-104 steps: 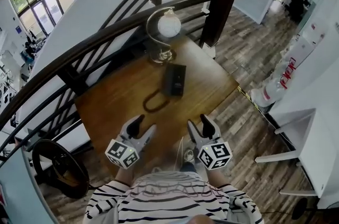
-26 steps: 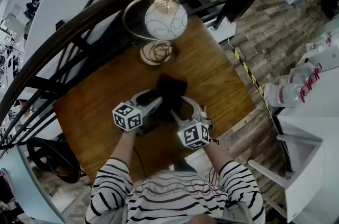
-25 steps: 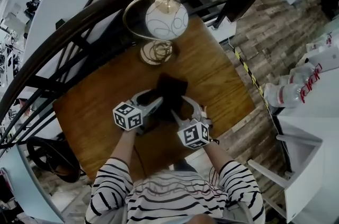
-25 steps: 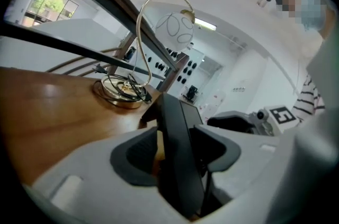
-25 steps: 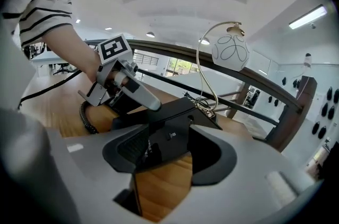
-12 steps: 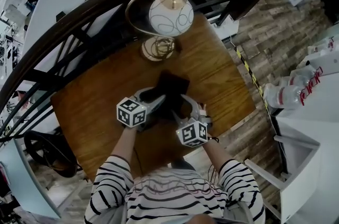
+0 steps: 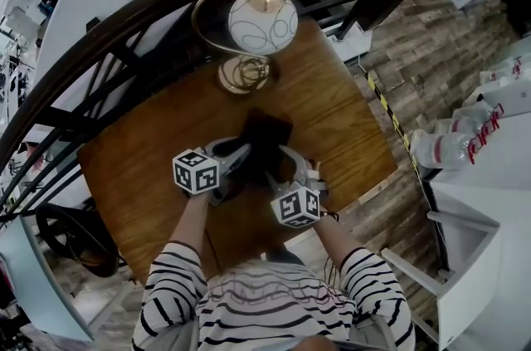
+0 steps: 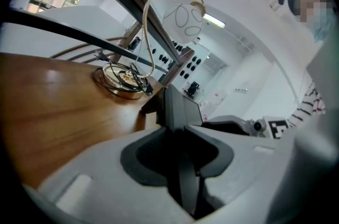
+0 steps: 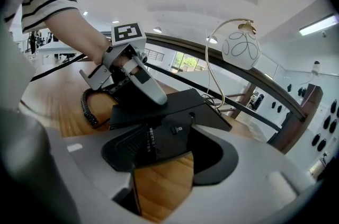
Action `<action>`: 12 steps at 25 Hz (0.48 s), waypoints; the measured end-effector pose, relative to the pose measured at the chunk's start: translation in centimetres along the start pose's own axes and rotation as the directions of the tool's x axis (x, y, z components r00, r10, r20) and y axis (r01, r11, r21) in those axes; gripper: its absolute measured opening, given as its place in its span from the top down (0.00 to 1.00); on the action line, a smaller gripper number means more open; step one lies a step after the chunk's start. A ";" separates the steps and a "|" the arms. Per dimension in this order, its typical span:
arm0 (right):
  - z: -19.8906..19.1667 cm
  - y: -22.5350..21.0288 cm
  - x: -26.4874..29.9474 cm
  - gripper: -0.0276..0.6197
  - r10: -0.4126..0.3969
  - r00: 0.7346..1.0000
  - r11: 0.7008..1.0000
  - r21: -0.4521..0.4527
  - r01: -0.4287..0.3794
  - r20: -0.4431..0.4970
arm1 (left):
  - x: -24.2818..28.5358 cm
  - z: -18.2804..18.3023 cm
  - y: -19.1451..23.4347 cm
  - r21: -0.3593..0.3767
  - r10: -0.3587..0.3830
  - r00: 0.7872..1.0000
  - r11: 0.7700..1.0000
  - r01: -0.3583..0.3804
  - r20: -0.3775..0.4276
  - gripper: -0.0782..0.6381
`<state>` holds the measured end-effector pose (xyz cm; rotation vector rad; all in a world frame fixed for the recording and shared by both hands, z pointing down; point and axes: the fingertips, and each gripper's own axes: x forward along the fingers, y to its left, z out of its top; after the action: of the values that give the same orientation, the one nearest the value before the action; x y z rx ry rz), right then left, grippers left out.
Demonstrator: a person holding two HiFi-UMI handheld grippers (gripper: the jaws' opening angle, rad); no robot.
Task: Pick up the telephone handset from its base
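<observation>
A black telephone (image 7: 270, 134) lies on the wooden table (image 7: 149, 158), its coiled cord (image 9: 87, 109) trailing off its left side. My left gripper (image 7: 241, 152) reaches over the phone's left side. In the left gripper view its jaws are closing on the black handset (image 8: 177, 109), and the pads lie against the handset's sides. The right gripper view shows that gripper's grey fingers (image 9: 145, 85) on top of the handset (image 9: 124, 97). My right gripper (image 7: 284, 160) stands open at the phone's near right corner, and the base (image 9: 175, 112) reaches between its jaws.
A lamp with a white globe (image 7: 261, 17) and brass foot (image 7: 241, 74) stands just beyond the phone. A dark curved stair railing (image 7: 166, 1) runs behind the table. The table's right edge (image 7: 373, 183) drops to plank floor, where white bottles (image 7: 448, 146) stand.
Both grippers came from the table's near edge up to the phone. In the last second the left gripper's jaws narrowed onto the handset, while both hands stayed about where they were.
</observation>
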<state>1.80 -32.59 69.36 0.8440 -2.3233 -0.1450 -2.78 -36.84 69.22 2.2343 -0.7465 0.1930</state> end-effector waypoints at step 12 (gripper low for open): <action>0.1 0.0 -0.3 0.59 0.004 1.000 1.000 0.011 -0.003 -0.005 | -0.9 0.7 -0.9 -0.110 -0.028 0.999 0.993 0.031 0.028 0.76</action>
<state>1.89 -32.38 69.08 0.8447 -2.3225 -0.1284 -3.05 -36.39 67.83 2.1454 -0.7209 0.1052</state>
